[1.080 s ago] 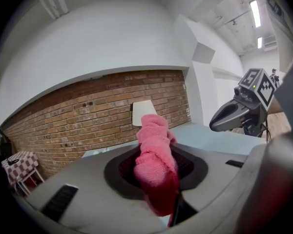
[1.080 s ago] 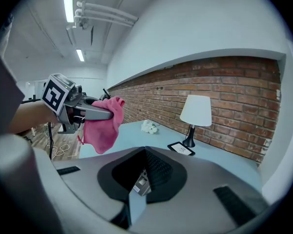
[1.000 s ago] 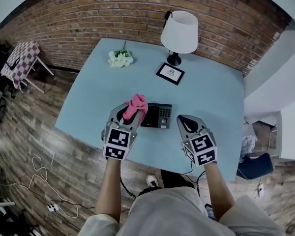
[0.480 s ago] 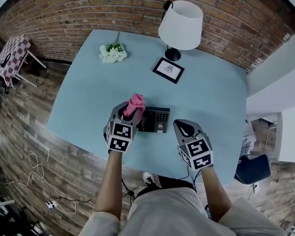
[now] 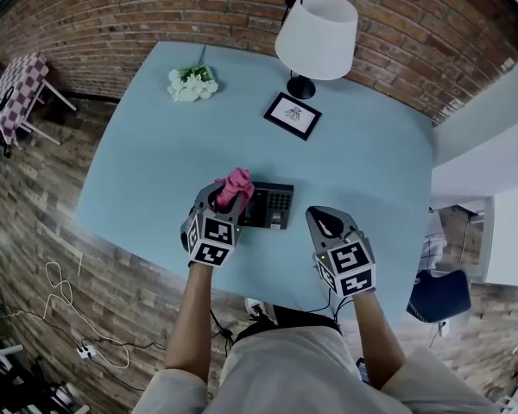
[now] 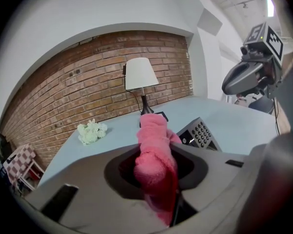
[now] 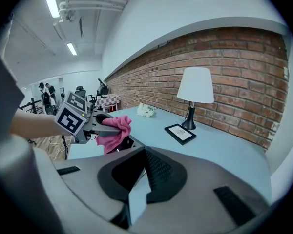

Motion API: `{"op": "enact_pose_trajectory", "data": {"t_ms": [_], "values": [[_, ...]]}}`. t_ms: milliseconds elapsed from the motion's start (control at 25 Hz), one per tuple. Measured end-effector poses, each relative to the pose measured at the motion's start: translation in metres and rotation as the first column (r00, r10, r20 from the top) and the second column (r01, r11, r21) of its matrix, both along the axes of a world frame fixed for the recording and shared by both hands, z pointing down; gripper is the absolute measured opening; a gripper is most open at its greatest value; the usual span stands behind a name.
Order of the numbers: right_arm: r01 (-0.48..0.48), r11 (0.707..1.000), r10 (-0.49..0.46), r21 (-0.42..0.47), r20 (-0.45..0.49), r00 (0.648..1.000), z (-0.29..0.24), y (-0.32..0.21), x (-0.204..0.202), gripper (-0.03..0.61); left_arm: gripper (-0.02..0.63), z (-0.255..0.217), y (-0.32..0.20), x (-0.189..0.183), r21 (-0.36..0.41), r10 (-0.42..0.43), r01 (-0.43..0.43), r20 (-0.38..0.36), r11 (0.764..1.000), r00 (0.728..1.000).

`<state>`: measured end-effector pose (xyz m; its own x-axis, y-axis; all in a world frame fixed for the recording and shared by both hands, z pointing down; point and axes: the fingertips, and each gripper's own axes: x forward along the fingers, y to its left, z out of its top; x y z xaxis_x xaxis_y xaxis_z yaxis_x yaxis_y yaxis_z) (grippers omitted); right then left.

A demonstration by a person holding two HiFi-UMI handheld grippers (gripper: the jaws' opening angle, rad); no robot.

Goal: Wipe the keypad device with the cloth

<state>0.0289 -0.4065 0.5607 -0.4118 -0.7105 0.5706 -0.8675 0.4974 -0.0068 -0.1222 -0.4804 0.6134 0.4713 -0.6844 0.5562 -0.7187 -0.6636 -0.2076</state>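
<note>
The dark keypad device (image 5: 270, 205) lies on the light blue table (image 5: 363, 162) near its front edge. My left gripper (image 5: 231, 195) is shut on a pink cloth (image 5: 236, 185), which hangs over the device's left end. In the left gripper view the cloth (image 6: 154, 130) bulges up between the jaws of the left gripper (image 6: 158, 152), with the keypad (image 6: 201, 133) just to the right. My right gripper (image 5: 325, 220) hovers right of the device, shut with nothing in it. The right gripper view shows its jaws closed at the right gripper (image 7: 145, 155), and the cloth (image 7: 112, 130) ahead on the left.
A white-shaded lamp (image 5: 316, 37) and a small picture frame (image 5: 292, 116) stand at the table's back. White flowers (image 5: 188, 84) lie at the back left. A brick wall (image 5: 198, 15) runs behind the table. Wood floor and cables (image 5: 65, 304) lie to the left.
The head view has shifted a little. The left gripper still holds the cloth at the keypad's left end, and the right gripper stays beside the device.
</note>
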Motion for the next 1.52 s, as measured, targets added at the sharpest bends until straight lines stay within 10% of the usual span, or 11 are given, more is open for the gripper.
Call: {"op": "enact_pose_trajectory", "data": {"t_ms": [720, 1520], "values": [[-0.009, 1.000, 0.009, -0.002, 0.003, 1.000, 0.003, 0.024, 0.005, 0.018, 0.150, 0.061, 0.063, 0.005, -0.114, 0.059, -0.047, 0.103, 0.992, 0.993], [-0.112, 0.994, 0.112, -0.008, 0.009, 0.994, 0.005, 0.046, 0.049, 0.018, 0.150, 0.065, 0.085, 0.110, -0.140, 0.261, -0.248, 0.083, 0.959, 0.962]]}}
